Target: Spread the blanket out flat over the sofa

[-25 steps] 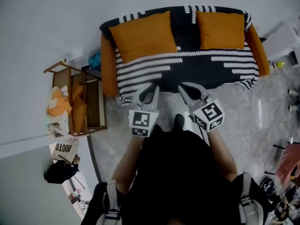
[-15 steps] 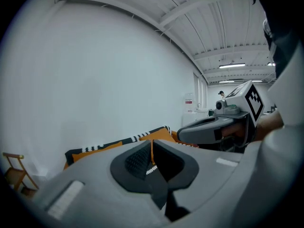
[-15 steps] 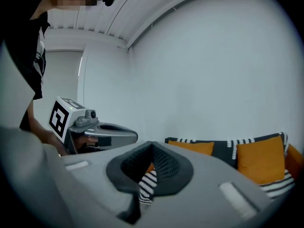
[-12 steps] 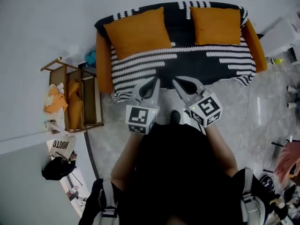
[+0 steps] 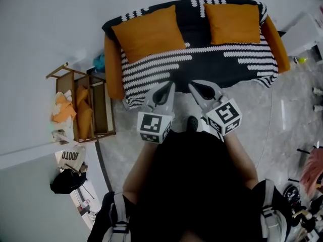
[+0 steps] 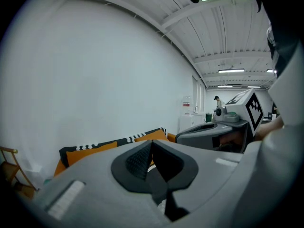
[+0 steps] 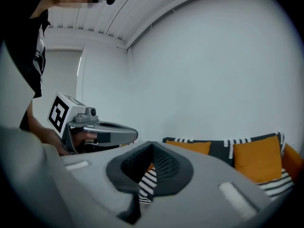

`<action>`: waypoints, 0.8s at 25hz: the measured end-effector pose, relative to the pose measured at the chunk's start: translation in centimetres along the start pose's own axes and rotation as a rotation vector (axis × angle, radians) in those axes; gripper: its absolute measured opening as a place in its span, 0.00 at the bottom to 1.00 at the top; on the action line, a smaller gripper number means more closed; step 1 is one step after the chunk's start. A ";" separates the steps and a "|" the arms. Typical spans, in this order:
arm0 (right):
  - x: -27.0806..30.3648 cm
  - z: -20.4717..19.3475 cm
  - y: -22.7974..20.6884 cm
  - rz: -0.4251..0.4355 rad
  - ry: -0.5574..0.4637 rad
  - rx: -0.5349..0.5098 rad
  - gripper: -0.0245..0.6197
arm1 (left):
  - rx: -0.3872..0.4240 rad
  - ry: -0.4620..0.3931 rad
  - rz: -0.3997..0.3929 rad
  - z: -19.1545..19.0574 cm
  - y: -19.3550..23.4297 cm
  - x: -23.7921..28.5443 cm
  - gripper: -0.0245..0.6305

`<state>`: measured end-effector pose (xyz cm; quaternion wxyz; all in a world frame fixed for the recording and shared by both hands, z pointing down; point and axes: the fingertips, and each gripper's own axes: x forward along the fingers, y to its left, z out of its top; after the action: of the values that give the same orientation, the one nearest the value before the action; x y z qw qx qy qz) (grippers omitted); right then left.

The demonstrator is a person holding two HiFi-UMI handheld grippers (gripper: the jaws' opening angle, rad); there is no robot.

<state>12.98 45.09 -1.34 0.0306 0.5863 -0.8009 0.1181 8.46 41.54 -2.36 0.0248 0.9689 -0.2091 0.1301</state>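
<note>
while the right hand-held gripper [image 5: 192,85] stays shut, the left hand-held gripper [image 5: 170,84] closed empty.

The paper bag [image 5: 70,158] on the floor reads "HOOTO", upside down

Two orange cushions [image 5: 149,32] [image 5: 233,21], one striped blanket [image 5: 202,59], one sofa [image 5: 113,64], two grippers [image 5: 170,85] [image 5: 192,85], seemingly one wooden rack [image 5: 109,112].

Left gripper [image 6: 151,146] jaws together, empty. Behind: sofa [image 6: 59,167], striped blanket [image 6: 83,147], 2 orange cushions [image 6: 91,150]. Right gripper [image 6: 204,130] alongside.
</note>
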 end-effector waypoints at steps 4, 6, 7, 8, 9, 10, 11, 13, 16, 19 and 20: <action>-0.2 -0.3 -0.2 -0.005 0.004 0.005 0.04 | -0.004 0.002 -0.005 0.0 -0.3 0.2 0.06; -0.3 -0.4 -0.3 -0.010 0.006 0.007 0.04 | -0.005 0.005 -0.008 -0.1 -0.3 0.2 0.06; -0.3 -0.5 -0.3 -0.011 0.007 0.008 0.04 | -0.006 0.006 -0.010 -0.2 -0.4 0.2 0.06; -0.3 -0.6 -0.3 -0.011 0.008 0.008 0.04 | -0.007 0.006 -0.010 -0.2 -0.5 0.2 0.06; -0.4 -0.6 -0.3 -0.011 0.009 0.007 0.04 | -0.008 0.006 -0.011 -0.3 -0.6 0.2 0.06; -0.5 -0.7 -0.4 -0.011 0.010 0.006 0.04 | -0.009 0.005 -0.011 -0.3 -0.7 0.2 0.06; -0.5 -0.7 -0.4 -0.010 0.011 0.004 0.04 | -0.010 0.005 -0.011 -0.3 -0.8 0.3 0.06; -0.6 -0.8 -0.6 -0.009 0.012 0.002 0.04 | -0.011 0.005 -0.011 -0.3 -0.9 0.4 0.06; -0.6 -0.8 -0.9 -0.008 0.013 0.000 0.04 | -0.015 0.006 -0.010 -0.3 -1.0 0.7 0.06; -0.7 -0.9 -1.2 -0.008 0.015 -0.002 0.04 | -0.021 0.008 -0.010 -0.4 -1.1 1.0 0.06; -0.8 -0.9 -1.3 -0.009 0.016 -0.003 0.04 | -0.021 0.008 -0.011 -0.4 -1.2 1.2 0.06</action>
<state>14.42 45.64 -0.40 0.0384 0.5888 -0.7982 0.1212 9.89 42.21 -1.69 0.0368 0.9691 -0.2052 0.1317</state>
